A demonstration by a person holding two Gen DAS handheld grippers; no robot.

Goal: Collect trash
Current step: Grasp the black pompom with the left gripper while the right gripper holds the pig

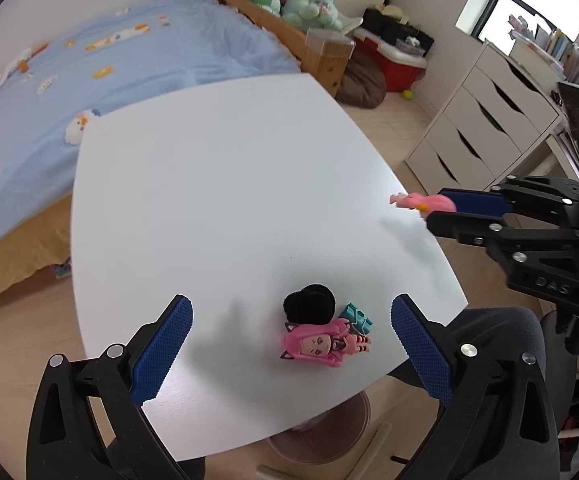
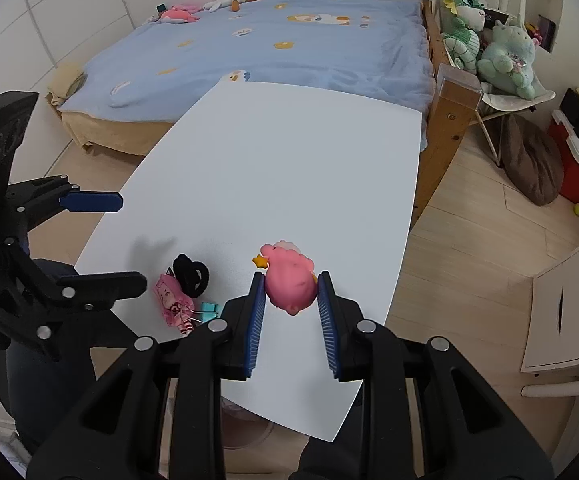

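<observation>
On the white table [image 1: 217, 184] near its front edge lies a pink-haired doll figure [image 1: 321, 343], with a black hair tie [image 1: 309, 305] and a teal binder clip [image 1: 355, 317] touching it. My left gripper [image 1: 291, 344] hangs open above them, its blue pads wide on either side. My right gripper [image 2: 291, 288] is shut on a pink squishy chick toy [image 2: 289, 284] with a yellow star, held above the table [image 2: 289, 152]. In the left wrist view the right gripper [image 1: 443, 208] shows at the table's right edge with the pink toy [image 1: 421, 201]. The doll [image 2: 173, 298], hair tie [image 2: 190, 274] and clip [image 2: 210, 309] lie left of it.
A bed with a blue cover [image 1: 129, 60] stands beyond the table. Plush toys [image 1: 309, 4] sit at its wooden end. A white drawer unit [image 1: 477, 120] and a red box [image 1: 393, 68] are to the right. A pinkish bin [image 1: 321, 436] shows under the table's near edge.
</observation>
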